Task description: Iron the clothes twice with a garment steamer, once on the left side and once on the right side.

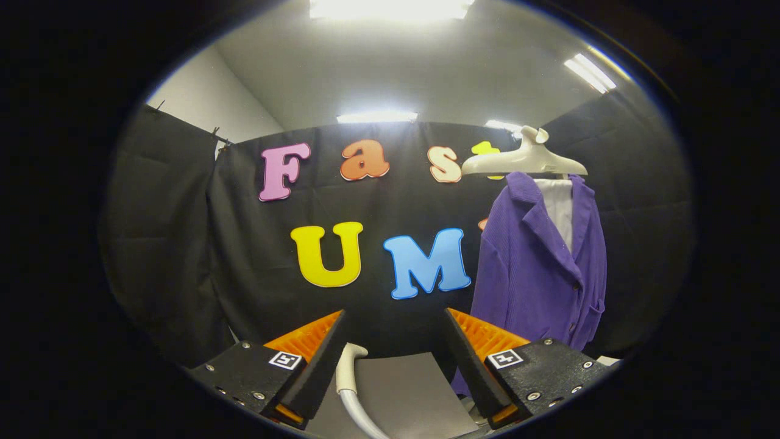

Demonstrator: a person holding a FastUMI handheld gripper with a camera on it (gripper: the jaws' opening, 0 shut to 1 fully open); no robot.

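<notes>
Your gripper (395,341) is sitting with its two fingers (320,360) spread wide apart, and they are clamping on nothing. Each finger is showing a black inner pad backed by orange ribbed plastic, and each black finger mount is carrying one small square black-and-white marker, so you are seeing two markers in all. No brand or readable label is showing on the tool or the clothing.

Between the fingers, close to the left one, a pale grey curved steamer handle (348,372) with its hose is rising from below. It is lying just beside the left pad; whether it is touching the pad cannot be told. A grey table surface (402,390) is lying under it, between the fingers.

The clothes are hanging beyond the right finger, up and to the right of it: one purple jacket (536,268) with a ribbed texture, a turned-out lapel, dark buttons down the front and a patch pocket low on one side. One white garment (559,204) is showing inside its open collar. Both are hanging from one cream hanger (524,160) in front of the black cloth wall (244,256). The jacket is hanging well apart from the fingers.

Four ceiling lights (376,116) are glowing overhead.
</notes>
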